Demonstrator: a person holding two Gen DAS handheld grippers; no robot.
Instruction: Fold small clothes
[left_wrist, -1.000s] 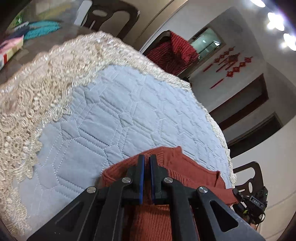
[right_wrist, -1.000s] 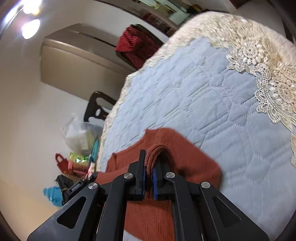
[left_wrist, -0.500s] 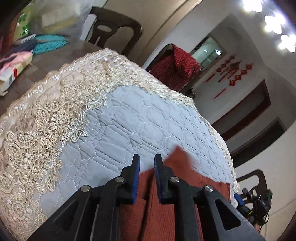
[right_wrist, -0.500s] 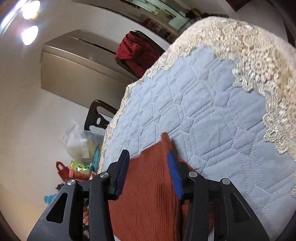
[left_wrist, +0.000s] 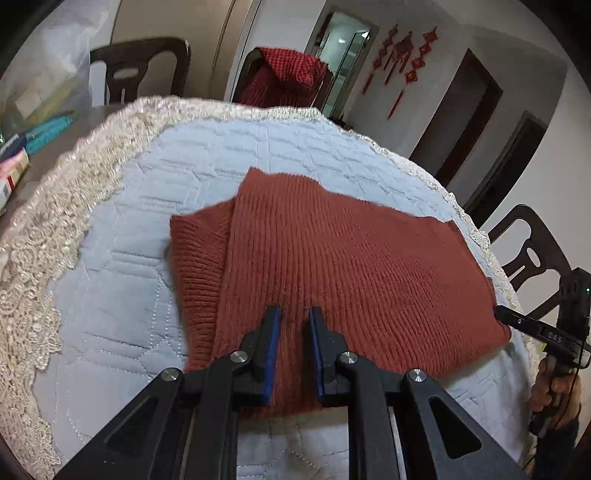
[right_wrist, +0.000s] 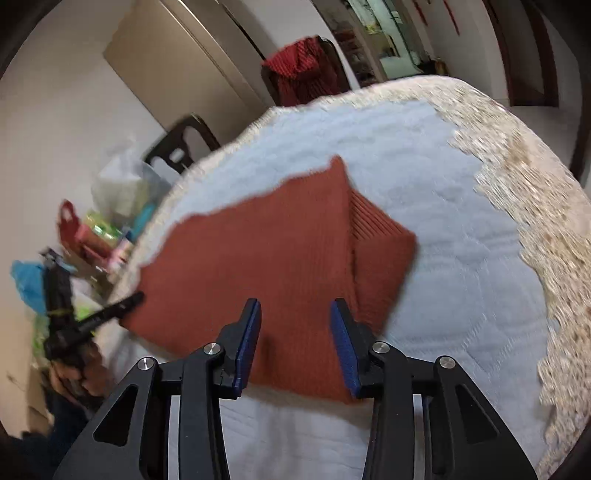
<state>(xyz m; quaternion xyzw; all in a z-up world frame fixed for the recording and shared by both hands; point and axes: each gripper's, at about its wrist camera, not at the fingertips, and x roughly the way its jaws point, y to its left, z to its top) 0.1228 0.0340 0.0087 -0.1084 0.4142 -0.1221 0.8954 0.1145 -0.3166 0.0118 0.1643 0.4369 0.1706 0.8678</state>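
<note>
A rust-red knitted garment (left_wrist: 351, 258) lies folded flat on the pale blue quilted table cover (left_wrist: 122, 288), with a ribbed layer sticking out at its left side. My left gripper (left_wrist: 293, 314) hovers over the garment's near edge, jaws a little apart and holding nothing. In the right wrist view the same garment (right_wrist: 258, 251) lies under my right gripper (right_wrist: 295, 306), whose jaws are closing with no cloth pinched between them. Each gripper shows at the other view's edge: the right one (left_wrist: 535, 328) at the garment's right corner, the left one (right_wrist: 107, 314) at its left corner.
Cream lace (left_wrist: 40, 236) borders the cover. Dark chairs (left_wrist: 144, 70) stand round the table, and one of them carries a red checked cloth (left_wrist: 291, 74). Bags and packets (right_wrist: 107, 221) are piled at the left end of the table.
Both grippers were shut on a fold of the red garment, then opened and let go of it. They have drawn back, and the garment now lies flat on the cover.
</note>
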